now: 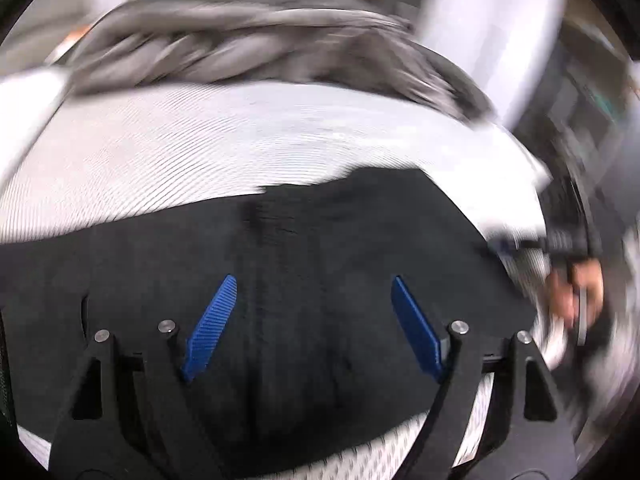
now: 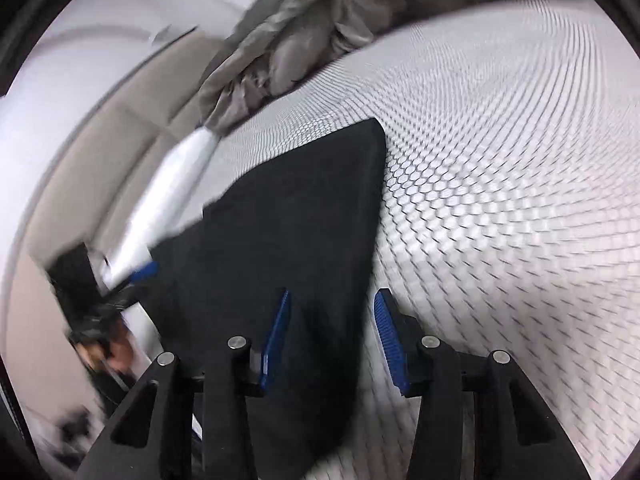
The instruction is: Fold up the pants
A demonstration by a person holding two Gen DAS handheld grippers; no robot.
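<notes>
Black pants [image 1: 280, 280] lie spread flat on a white patterned mattress [image 1: 200, 140], near its front edge. In the right wrist view they show a straight side edge and a squared far corner, so I judge them already doubled at least once. Both views are motion-blurred.

Handling, as a judgement: soft, limp cloth, light, nothing breakable. It will sag and drape from whatever point it is lifted, and a doubled layer can slide apart if only the top ply is caught. Best hold looks to be at corners or along a hem, pinching all layers at once, one grip at each end of the same edge so the fold carries over evenly.

Left of the pants, only bare mattress. Beyond them, at the far side of the mattress, a crumpled grey blanket [image 1: 248, 48].

Left gripper [image 1: 316, 328]: jaws stand wide apart over the middle of the pants, blue pads clear of the cloth, nothing between them that is pinched.

Right gripper [image 2: 332, 340]: jaws roughly half open, set astride the right side edge of the pants; the left pad is over black cloth, the right pad over mattress. The pads do not appear to press the cloth, though blur leaves this uncertain.

A hand [image 1: 576, 296] holding the other gripper shows at the right of the pants in the left wrist view.
</notes>
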